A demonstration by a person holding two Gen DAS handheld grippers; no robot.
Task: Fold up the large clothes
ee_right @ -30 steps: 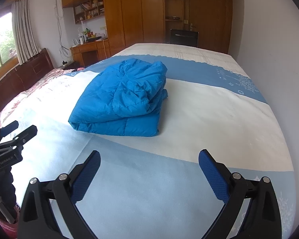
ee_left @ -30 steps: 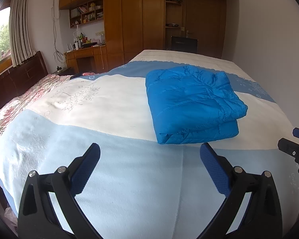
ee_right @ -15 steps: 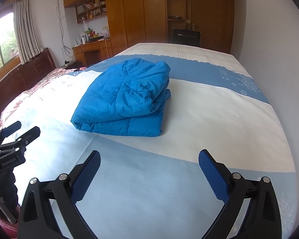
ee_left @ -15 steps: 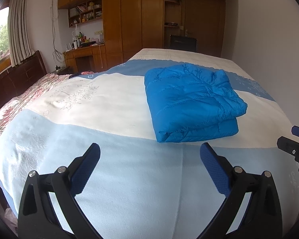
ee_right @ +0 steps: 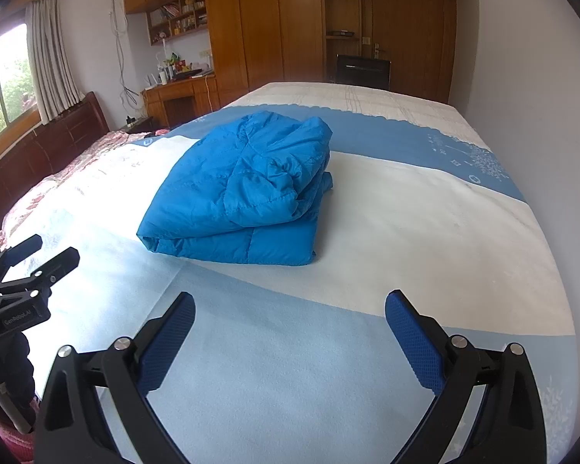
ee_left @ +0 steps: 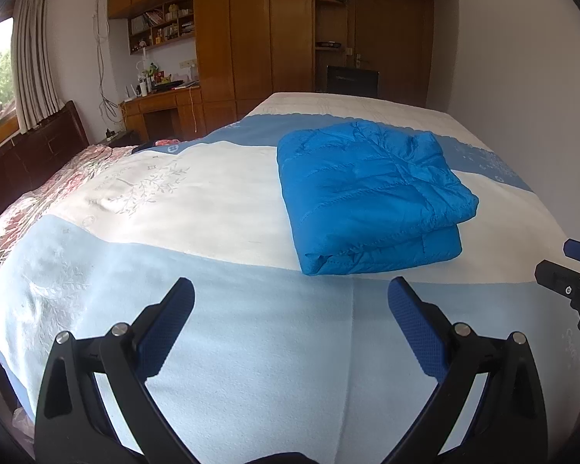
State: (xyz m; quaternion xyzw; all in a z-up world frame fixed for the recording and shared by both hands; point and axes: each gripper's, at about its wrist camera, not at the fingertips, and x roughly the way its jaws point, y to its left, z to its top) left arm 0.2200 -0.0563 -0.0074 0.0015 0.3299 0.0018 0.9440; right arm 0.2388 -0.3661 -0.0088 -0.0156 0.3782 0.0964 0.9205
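Observation:
A bright blue quilted jacket (ee_left: 371,193) lies folded into a thick rectangle on the bed (ee_left: 220,348), right of centre in the left wrist view. In the right wrist view the same jacket (ee_right: 243,189) sits left of centre, its folded edge toward me. My left gripper (ee_left: 290,301) hovers open over the pale blue band of the cover, short of the jacket, holding nothing. My right gripper (ee_right: 290,313) is open too, empty, over the cover in front of the jacket's right corner. Each gripper shows at the edge of the other's view: the right gripper (ee_left: 576,270) and the left gripper (ee_right: 34,255).
The bed's cover (ee_right: 425,224) has white, pale blue and mid-blue bands. A dark wooden headboard (ee_left: 31,154) runs along the left. A white wall (ee_right: 541,116) borders the bed's right side. Wooden wardrobes (ee_left: 251,31) and a desk (ee_left: 162,108) stand beyond it.
Both wrist views have drawn back and lifted very slightly from the jacket. The jacket lies unmoved, and both grippers stay open.

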